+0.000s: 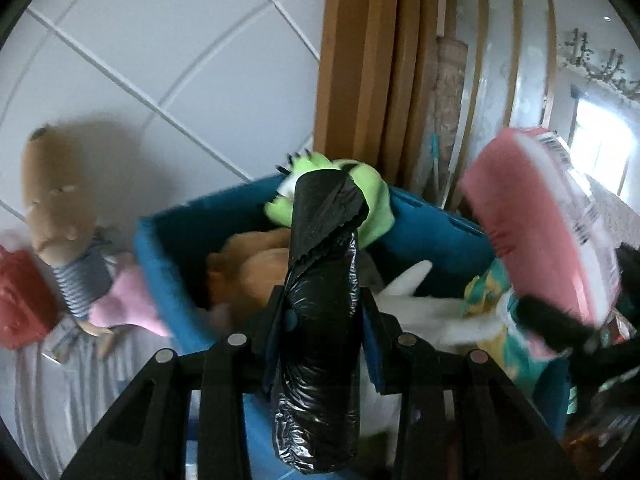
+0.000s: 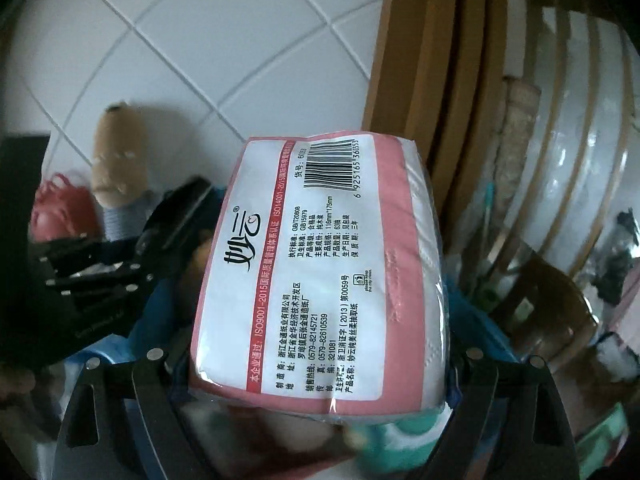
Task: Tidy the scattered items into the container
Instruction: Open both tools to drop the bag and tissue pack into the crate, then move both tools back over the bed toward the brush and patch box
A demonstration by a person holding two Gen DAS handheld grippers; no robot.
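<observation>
My left gripper (image 1: 320, 312) is shut on a black roll of bin bags (image 1: 320, 320) and holds it over the blue container (image 1: 168, 280). The container holds a green plush (image 1: 372, 208), a tan plush (image 1: 256, 264) and white and patterned items. My right gripper (image 2: 316, 360) is shut on a pink and white tissue pack (image 2: 316, 264) above the container's right side; the pack also shows in the left wrist view (image 1: 540, 224). The left gripper shows in the right wrist view (image 2: 120, 264), to the left of the pack.
A tan doll in a striped shirt (image 1: 60, 232) lies left of the container beside a pink item (image 1: 128, 304) and a red item (image 1: 20, 300) on grey cloth. Wooden boards (image 1: 372, 60) stand behind the container against a white tiled surface (image 1: 160, 40).
</observation>
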